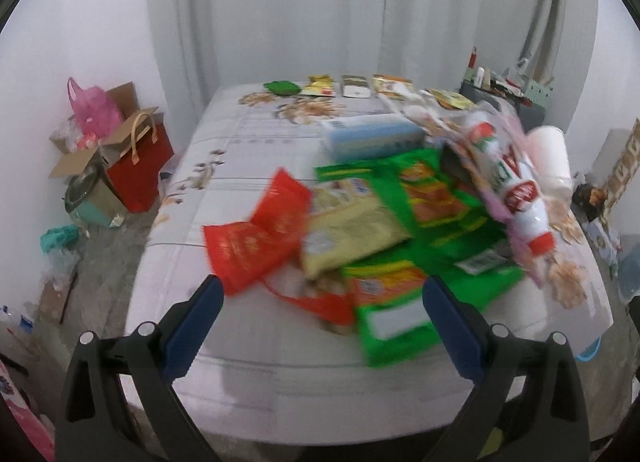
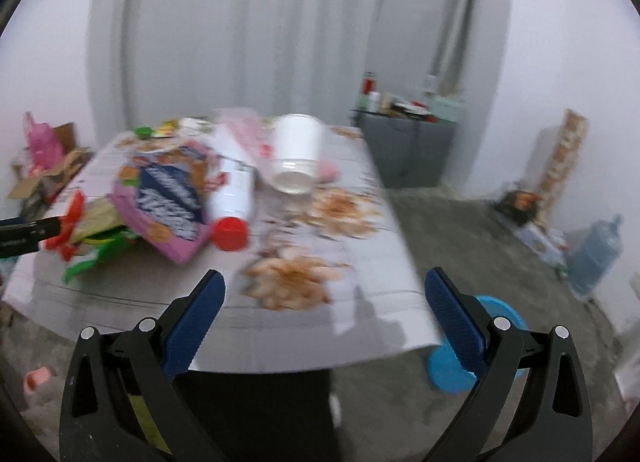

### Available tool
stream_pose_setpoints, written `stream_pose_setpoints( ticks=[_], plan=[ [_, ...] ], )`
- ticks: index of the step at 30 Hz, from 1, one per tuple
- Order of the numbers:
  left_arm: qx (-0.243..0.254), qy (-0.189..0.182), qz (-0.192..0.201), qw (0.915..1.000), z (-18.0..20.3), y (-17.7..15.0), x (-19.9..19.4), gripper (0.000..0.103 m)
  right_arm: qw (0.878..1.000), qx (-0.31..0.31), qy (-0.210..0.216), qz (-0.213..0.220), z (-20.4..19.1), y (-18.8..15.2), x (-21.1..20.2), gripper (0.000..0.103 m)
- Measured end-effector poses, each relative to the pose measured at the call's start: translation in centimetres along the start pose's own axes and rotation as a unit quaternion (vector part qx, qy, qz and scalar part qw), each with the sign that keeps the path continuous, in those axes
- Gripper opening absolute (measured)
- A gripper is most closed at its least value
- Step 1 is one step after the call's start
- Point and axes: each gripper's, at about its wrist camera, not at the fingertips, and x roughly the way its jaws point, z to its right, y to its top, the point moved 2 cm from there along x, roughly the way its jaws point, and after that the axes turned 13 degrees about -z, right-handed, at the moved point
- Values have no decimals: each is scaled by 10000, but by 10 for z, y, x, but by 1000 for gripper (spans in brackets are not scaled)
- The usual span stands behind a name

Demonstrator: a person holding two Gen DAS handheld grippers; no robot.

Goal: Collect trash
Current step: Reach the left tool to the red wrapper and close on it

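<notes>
The left tool (image 1: 318, 294) hangs with its jaws spread wide and nothing between them, just above the near edge of the tabletop (image 1: 248, 362), which wears a pale cloth with a floral print. Ahead of it lies a blurred heap of trash: a red wrapper (image 1: 252, 238), a yellowish packet (image 1: 352, 234) and green packets (image 1: 404, 302), overlapping. A white bottle with a red cap (image 2: 234, 202) lies on its side beside a pink packet (image 2: 172, 198), and a white cup (image 2: 298, 150) lies tipped over behind them. The right tool (image 2: 324, 292) is likewise spread wide and holds nothing, over the tabletop's near right corner. A blue box (image 1: 372, 136) sits farther back.
</notes>
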Motion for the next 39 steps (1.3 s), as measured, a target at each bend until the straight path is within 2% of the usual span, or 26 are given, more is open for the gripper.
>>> stream_pose_setpoints(
  ticks=[4,6,8,12,14,17,20,23,24,27,31,33,39],
  plan=[
    [-97,-686,139,9975,-28,5,5,97,9999,-86,115,-70,-8,4,8,95],
    [-100,-808,104,9966,-30,11,9,97,9998,-129,136,-116,-14,7,12,95],
    [-22,-782,-32,9969,-29,18,17,97,9996,-167,156,-166,-18,9,15,95],
    [211,-599,-69,9980,-27,28,32,97,9991,-281,236,-203,-27,13,20,95],
    [239,-688,-130,9973,-28,33,41,97,9988,-358,272,-177,-32,14,21,95],
    [290,-731,-103,9968,-29,44,48,97,9982,-469,315,-223,-40,16,26,95],
    [389,-542,-42,9978,-27,56,57,96,9976,-517,340,-310,-44,19,31,95],
    [367,-377,-277,9982,-28,63,77,81,9973,-557,334,-349,-48,20,34,95],
    [348,-389,-357,9980,-29,63,83,72,9971,-579,324,-361,-49,21,34,95],
    [224,-522,-606,9965,-36,61,98,54,9969,-623,303,-384,-51,21,36,95],
    [-39,-814,-535,9952,-49,61,99,44,9965,-663,340,-373,-53,22,36,95],
    [-163,-927,-511,9943,-54,62,97,34,9963,-703,379,-321,-54,24,33,95],
    [-445,-1321,-364,9896,-68,59,86,28,9959,-676,541,-245,-54,31,27,95]
  ],
)
